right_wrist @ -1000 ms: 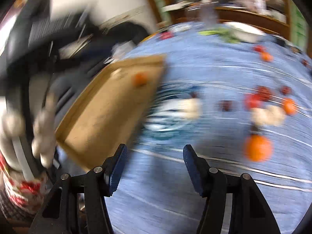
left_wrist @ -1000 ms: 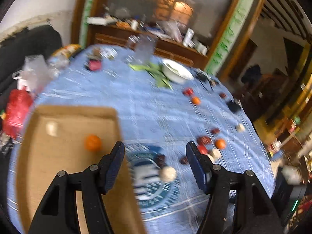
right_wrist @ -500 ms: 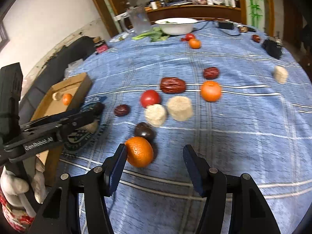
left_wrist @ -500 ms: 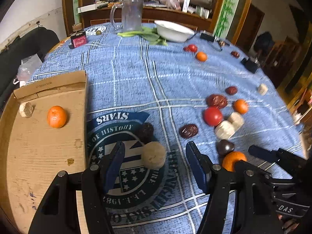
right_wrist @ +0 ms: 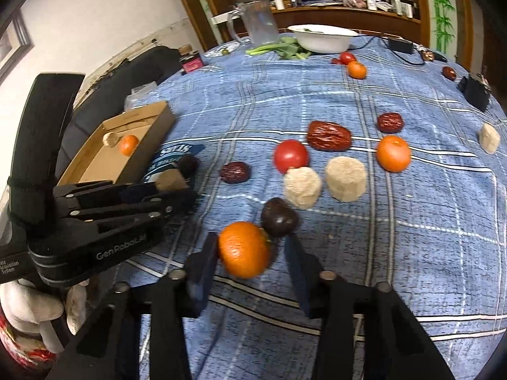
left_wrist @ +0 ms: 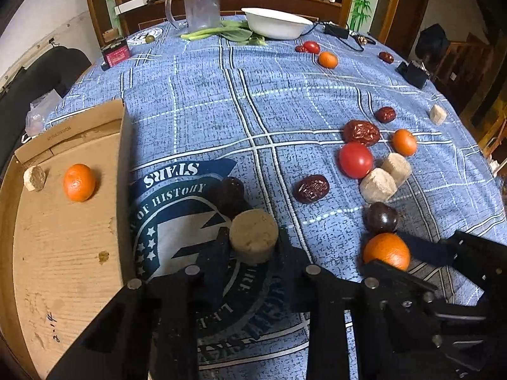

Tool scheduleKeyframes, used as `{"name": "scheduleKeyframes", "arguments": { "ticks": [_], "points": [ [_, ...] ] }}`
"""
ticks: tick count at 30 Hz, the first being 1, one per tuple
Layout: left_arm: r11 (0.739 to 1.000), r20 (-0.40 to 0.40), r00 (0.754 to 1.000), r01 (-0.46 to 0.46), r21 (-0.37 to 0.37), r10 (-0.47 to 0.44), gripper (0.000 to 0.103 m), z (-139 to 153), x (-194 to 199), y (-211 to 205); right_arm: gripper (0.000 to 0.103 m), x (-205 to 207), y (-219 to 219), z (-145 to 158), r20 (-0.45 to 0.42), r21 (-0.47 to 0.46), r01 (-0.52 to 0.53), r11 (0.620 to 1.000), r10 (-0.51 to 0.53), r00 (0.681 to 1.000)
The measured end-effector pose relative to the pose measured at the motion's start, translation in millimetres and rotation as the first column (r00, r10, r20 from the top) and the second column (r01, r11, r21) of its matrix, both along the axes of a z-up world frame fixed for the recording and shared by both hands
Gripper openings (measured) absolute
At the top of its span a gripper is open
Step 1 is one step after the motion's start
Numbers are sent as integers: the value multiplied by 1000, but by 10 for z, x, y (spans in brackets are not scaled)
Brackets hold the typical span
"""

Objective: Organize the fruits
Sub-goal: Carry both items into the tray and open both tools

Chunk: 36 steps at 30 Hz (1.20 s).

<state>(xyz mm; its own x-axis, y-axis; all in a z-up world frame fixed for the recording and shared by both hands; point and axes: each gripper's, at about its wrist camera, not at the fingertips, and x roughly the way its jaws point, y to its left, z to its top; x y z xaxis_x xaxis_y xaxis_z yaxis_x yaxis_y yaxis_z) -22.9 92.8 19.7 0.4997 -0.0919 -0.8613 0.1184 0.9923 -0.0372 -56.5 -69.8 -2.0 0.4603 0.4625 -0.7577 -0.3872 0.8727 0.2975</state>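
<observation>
while left tongs pinch the grainy tan cylinder | right tongs spread round the dimpled orange

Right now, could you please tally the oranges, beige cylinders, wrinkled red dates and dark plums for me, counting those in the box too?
oranges: 4
beige cylinders: 5
wrinkled red dates: 4
dark plums: 2
Total: 15
</observation>
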Motion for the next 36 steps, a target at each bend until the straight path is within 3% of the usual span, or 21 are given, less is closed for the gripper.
{"name": "scheduleKeyframes", "arguments": {
  "ticks": [7,13,19,24,29,36],
  "points": [
    [997,46,999,4,-72,0,27,219,-197,124,35,-90,3,57,10,-7,13,1000,-13,1000],
    [989,103,994,-31,-144,46,27,528,-479,526,35,-234,6,377,66,-5,29,1000,-29,997],
    [981,158,974,-142,-133,162,27,787,-650,1229,35,-335,279,759,119,-10,-18,1000,19,993],
    [971,150,962,-214,-110,229,27,895,-564,1743,36,-236,814,1028,117,3,-105,994,104,988],
    [953,100,949,-288,-95,298,27,808,-292,2156,36,61,1485,1020,83,-23,-169,985,171,982],
    [936,-36,937,-348,-59,347,27,315,90,2388,36,437,2253,509,4,-135,-233,963,236,972]
  ]
}}
